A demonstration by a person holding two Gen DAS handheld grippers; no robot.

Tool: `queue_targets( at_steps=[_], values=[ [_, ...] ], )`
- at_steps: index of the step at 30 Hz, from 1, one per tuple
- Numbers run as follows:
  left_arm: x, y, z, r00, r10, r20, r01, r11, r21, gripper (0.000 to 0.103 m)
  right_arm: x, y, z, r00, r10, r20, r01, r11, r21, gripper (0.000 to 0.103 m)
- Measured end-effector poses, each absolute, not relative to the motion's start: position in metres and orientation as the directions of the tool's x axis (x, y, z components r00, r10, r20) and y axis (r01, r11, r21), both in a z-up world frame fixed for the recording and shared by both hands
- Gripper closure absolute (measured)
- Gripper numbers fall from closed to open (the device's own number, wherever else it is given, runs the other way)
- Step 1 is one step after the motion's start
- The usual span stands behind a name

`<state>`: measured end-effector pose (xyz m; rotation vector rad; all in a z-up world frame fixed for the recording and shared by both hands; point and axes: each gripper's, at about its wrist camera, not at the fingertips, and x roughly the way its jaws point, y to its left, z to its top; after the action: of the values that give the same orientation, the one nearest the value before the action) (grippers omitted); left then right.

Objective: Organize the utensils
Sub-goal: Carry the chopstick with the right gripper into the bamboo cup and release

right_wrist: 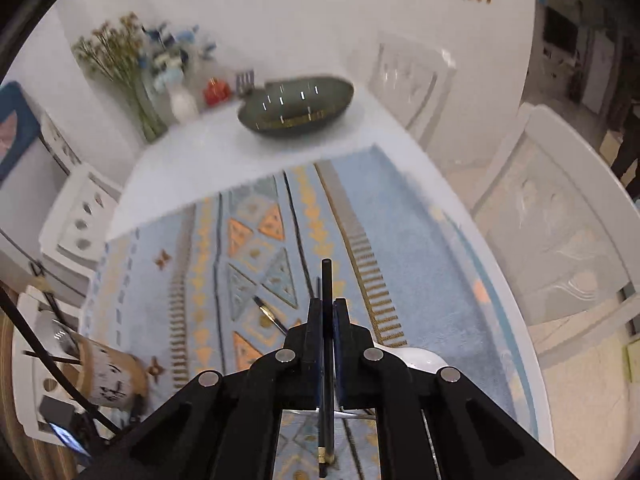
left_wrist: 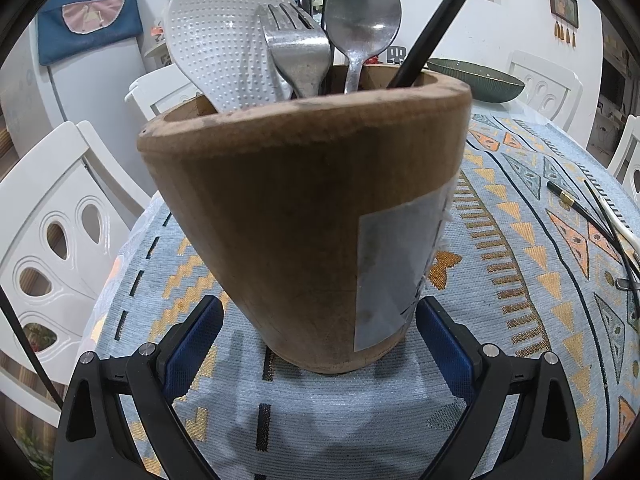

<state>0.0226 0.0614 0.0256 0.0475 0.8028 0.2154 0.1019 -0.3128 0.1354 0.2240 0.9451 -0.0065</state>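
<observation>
A brown wooden utensil holder [left_wrist: 288,216] stands on the patterned cloth. It holds a white rice paddle [left_wrist: 220,40], a metal fork [left_wrist: 298,52], a metal spoon [left_wrist: 362,20] and black chopsticks [left_wrist: 436,28]. My left gripper [left_wrist: 320,308] is open, its blue pads [left_wrist: 196,344] on either side of the holder's base with a gap showing on the left. My right gripper [right_wrist: 327,304] is shut on a black chopstick [right_wrist: 327,280] with a gold band, raised above the cloth. A second chopstick [right_wrist: 272,316] lies on the cloth below it. The holder [right_wrist: 108,376] sits at the lower left there.
A dark green bowl [right_wrist: 296,108] stands at the far end of the white table [right_wrist: 224,152], near a vase of dried flowers [right_wrist: 120,64]. A white utensil [right_wrist: 420,358] lies behind the right fingers. White chairs [left_wrist: 52,236] surround the table. Black cables [left_wrist: 608,220] cross the cloth.
</observation>
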Motion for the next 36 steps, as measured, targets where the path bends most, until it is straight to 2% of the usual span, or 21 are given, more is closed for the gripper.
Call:
queue_targets(
  at_steps=[11, 18, 22, 27, 36],
  values=[
    [0.022, 0.06, 0.025, 0.675, 0.21, -0.707, -0.174, 0.977, 0.124, 0.006, 0.094, -0.283, 0.224, 0.758, 0.196, -0.622, 0.017, 0.948, 0.319, 0.099],
    [0.022, 0.06, 0.025, 0.675, 0.21, -0.707, -0.174, 0.977, 0.124, 0.006, 0.091, -0.225, 0.299, 0.789, 0.4, -0.467, -0.219, 0.893, 0.394, 0.099],
    [0.022, 0.061, 0.025, 0.675, 0.209, -0.707, -0.173, 0.977, 0.124, 0.006, 0.09, -0.183, 0.32, 0.747, 0.519, -0.416, -0.352, 0.839, 0.415, 0.099],
    [0.022, 0.061, 0.025, 0.676, 0.209, -0.707, -0.172, 0.977, 0.124, 0.006, 0.087, -0.133, 0.317, 0.675, 0.603, -0.425, -0.458, 0.794, 0.399, 0.099],
    [0.022, 0.06, 0.025, 0.675, 0.21, -0.707, -0.173, 0.977, 0.124, 0.006, 0.089, -0.08, 0.268, 0.538, 0.64, -0.549, -0.515, 0.765, 0.386, 0.099]
  ],
)
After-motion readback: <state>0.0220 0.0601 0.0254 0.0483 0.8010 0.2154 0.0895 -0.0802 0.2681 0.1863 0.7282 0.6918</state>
